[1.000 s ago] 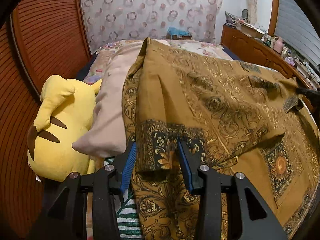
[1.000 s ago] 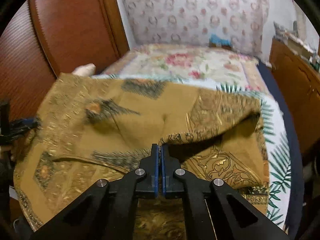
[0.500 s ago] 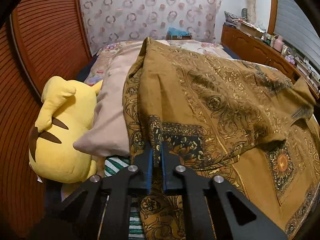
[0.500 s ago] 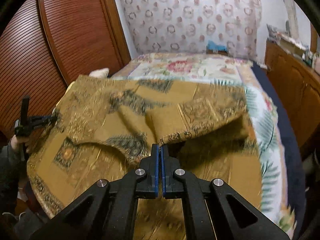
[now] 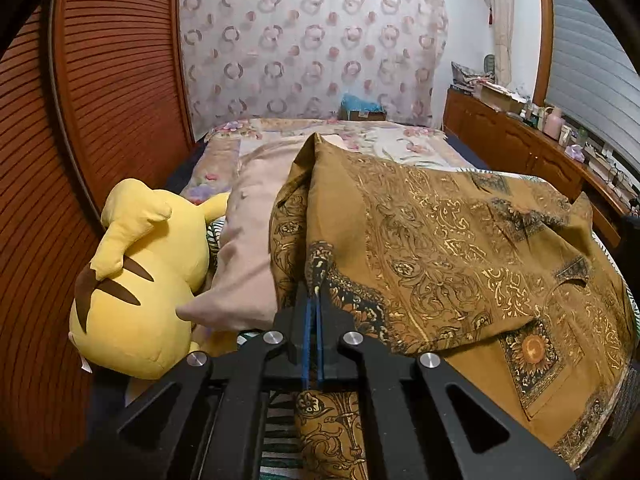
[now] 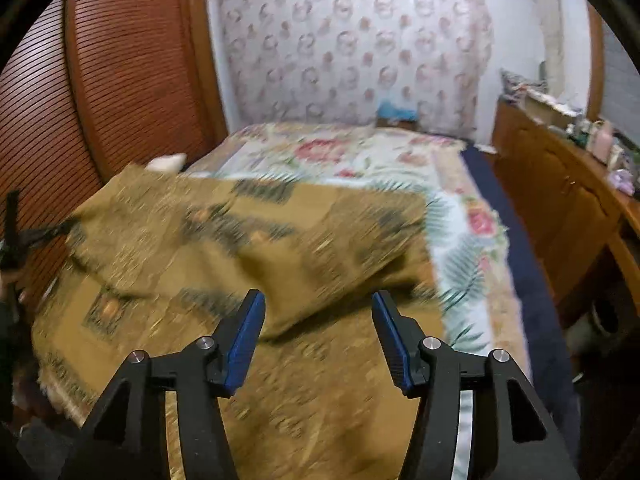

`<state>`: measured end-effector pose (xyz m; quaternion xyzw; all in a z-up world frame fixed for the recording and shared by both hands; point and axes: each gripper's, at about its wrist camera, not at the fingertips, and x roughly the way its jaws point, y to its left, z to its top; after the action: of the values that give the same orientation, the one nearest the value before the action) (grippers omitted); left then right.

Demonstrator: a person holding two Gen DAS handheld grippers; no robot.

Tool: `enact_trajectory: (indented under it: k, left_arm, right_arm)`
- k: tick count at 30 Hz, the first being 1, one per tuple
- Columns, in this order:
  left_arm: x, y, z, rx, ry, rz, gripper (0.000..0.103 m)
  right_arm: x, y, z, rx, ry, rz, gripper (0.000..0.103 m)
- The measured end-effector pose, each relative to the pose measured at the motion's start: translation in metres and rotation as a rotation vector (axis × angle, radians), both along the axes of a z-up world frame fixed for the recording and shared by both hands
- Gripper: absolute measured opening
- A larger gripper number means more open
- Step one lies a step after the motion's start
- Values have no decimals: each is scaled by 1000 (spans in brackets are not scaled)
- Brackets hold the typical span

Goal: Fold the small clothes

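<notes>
A mustard-brown cloth (image 5: 460, 256) with gold and dark paisley print lies rumpled across the bed. My left gripper (image 5: 313, 300) is shut on a dark-bordered edge of it near the bed's left side, lifting that edge a little. In the right wrist view the same cloth (image 6: 248, 240) is blurred, with a folded-over flap lying in front. My right gripper (image 6: 318, 332) has its jaws opening; the blue pads (image 6: 246, 336) stand apart above the flap and nothing is pinched between them. The left gripper (image 6: 48, 234) shows small at the far left of that view.
A yellow plush toy (image 5: 140, 280) and a beige pillow (image 5: 248, 240) lie at the bed's left edge, against a slatted wooden wardrobe (image 5: 100, 100). The floral bedspread (image 6: 340, 160) stretches to the padded headboard. A wooden dresser (image 6: 560, 200) with clutter runs along the right.
My left gripper closed on the cloth's bordered edge and rose slightly. My right gripper, shut on the folded flap before, carried it leftward, then opened and let it drop.
</notes>
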<state>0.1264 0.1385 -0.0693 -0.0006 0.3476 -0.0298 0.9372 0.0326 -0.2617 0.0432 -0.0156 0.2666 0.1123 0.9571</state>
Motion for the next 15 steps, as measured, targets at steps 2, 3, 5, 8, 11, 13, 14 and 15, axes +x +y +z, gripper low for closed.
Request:
enact_trajectory:
  k: [2, 3, 5, 8, 11, 13, 14, 15]
  left_arm:
    - [1, -2, -2, 3, 6, -2, 2]
    - [1, -2, -3, 5, 9, -3, 2]
    - [1, -4, -5, 10, 16, 0, 2]
    - [2, -6, -11, 12, 29, 4, 2]
    - [3, -6, -15, 14, 43, -2, 2]
    - [0, -9, -15, 16, 38, -14, 2]
    - [-1, -10, -14, 20, 34, -14, 2]
    - [-3, -10, -12, 28, 26, -5, 2]
  right_arm:
    - [16, -8, 3, -1, -6, -22, 58]
    - [24, -9, 3, 2, 0, -23, 58]
    - [50, -13, 1, 9, 24, -28, 58]
    - [85, -18, -8, 32, 81, -33, 58]
    - [108, -20, -17, 46, 134, -54, 34]
    - [111, -19, -16, 76, 137, -45, 13]
    - [111, -19, -15, 84, 124, -32, 9]
    - [104, -18, -13, 87, 104, -16, 7]
